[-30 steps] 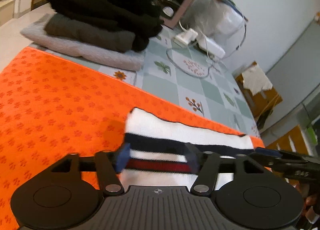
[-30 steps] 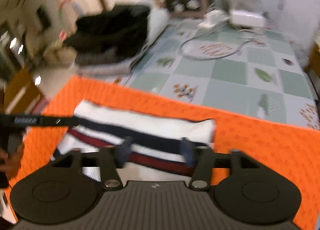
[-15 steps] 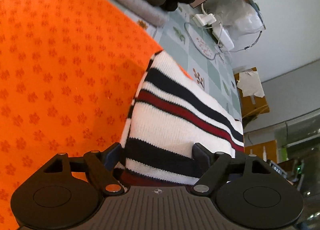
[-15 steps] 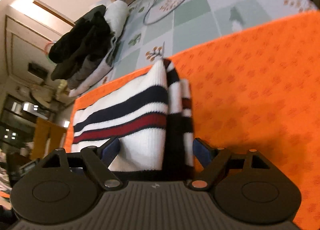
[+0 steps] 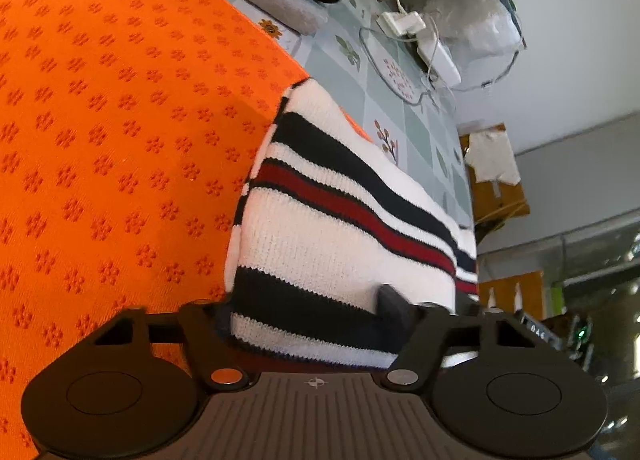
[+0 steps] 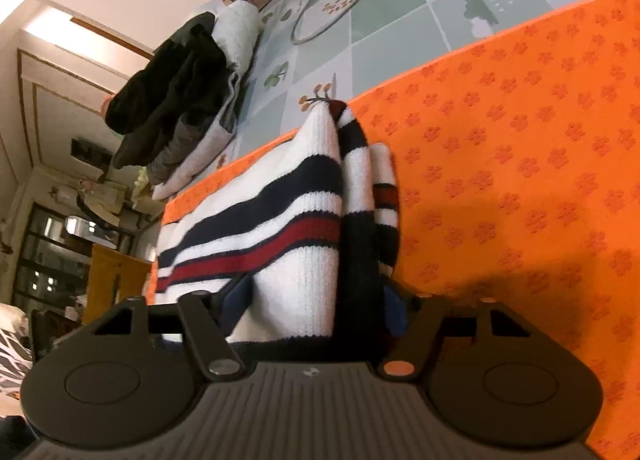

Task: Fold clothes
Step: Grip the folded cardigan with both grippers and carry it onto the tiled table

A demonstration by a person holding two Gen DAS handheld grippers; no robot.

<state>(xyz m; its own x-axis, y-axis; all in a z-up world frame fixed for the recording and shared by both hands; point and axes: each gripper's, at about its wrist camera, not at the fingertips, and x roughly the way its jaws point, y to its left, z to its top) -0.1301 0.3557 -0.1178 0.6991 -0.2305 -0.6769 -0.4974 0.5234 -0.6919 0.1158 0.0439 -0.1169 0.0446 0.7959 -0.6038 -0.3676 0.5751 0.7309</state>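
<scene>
Orange matting (image 5: 120, 140) with a darker flower print covers the near part of the surface we work on; on it lies the striped sweater (image 5: 340, 228), folded into a thick bundle of white, navy and red bands. Our left gripper (image 5: 308, 316) has its jaws set wide around one end of that bundle, the knit filling the gap between them; our right gripper (image 6: 316, 308) straddles the other end the same way, fingers spread and cloth between. Beyond the mat runs a pale green checked tablecloth (image 6: 384, 32) with leaf motifs; a stack of dark and grey folded clothes (image 6: 180, 100) sits on it, well apart from the sweater; white cables (image 5: 420, 40) lie further back.
</scene>
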